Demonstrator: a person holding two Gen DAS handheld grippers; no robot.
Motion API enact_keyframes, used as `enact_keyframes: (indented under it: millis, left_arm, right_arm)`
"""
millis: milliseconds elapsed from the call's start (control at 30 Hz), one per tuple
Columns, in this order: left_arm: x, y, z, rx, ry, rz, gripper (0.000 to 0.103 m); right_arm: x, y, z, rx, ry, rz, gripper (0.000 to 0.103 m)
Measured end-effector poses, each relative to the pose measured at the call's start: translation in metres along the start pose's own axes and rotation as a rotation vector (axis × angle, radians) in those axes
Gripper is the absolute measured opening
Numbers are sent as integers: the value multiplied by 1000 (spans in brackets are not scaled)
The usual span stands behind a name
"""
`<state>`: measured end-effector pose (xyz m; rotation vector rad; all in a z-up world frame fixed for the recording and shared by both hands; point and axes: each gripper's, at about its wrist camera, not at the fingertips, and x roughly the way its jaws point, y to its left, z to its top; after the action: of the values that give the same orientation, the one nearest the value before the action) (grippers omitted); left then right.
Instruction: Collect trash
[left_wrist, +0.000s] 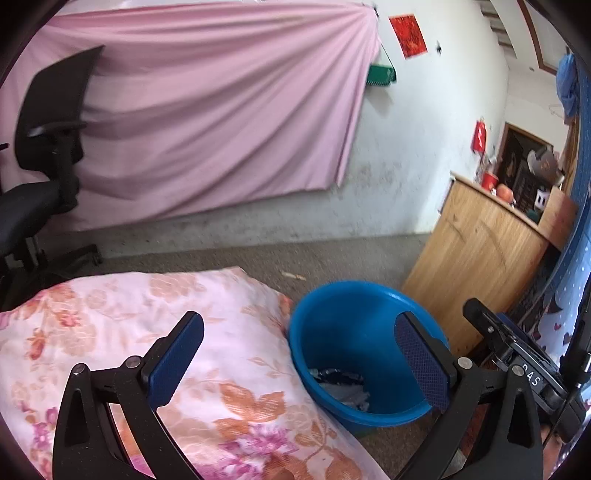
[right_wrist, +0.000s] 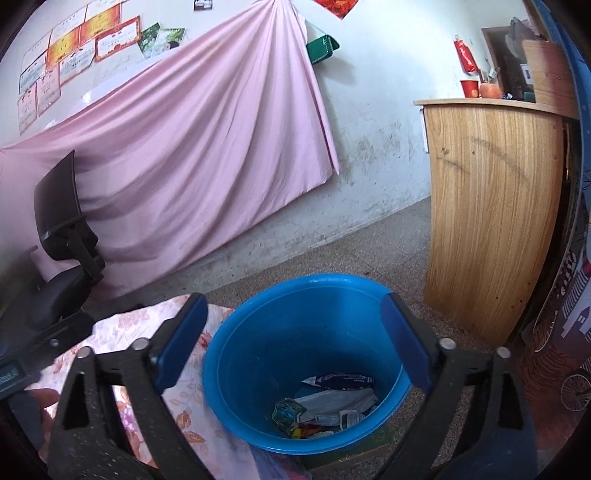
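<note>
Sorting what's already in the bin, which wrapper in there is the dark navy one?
The dark wrapper lying highest in the blue bin, toward its far side. The others below it are a green crumpled one and pale white ones.

I see a white wall (right_wrist: 376, 122) with dirty marks low down, and a big pink cloth (left_wrist: 221, 122) hangs across it. A black office chair (left_wrist: 40, 147) stands on the left, and a wooden cabinet (right_wrist: 495, 210) stands on the right on the grey speckled floor (right_wrist: 332, 251). Paper certificates (right_wrist: 74, 48) and a red poster (left_wrist: 408, 35) are stuck high on the wall, and soft daylight fills the room.
</note>
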<state>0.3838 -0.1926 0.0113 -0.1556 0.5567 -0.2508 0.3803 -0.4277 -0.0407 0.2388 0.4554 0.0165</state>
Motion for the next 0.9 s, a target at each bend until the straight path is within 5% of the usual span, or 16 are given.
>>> enact_keyframes:
  millis: [900]
  left_arm:
    - [-170, 55, -48, 2, -149, 104, 101]
  right_arm:
    - [-158, 84, -39, -127, -147, 56, 103]
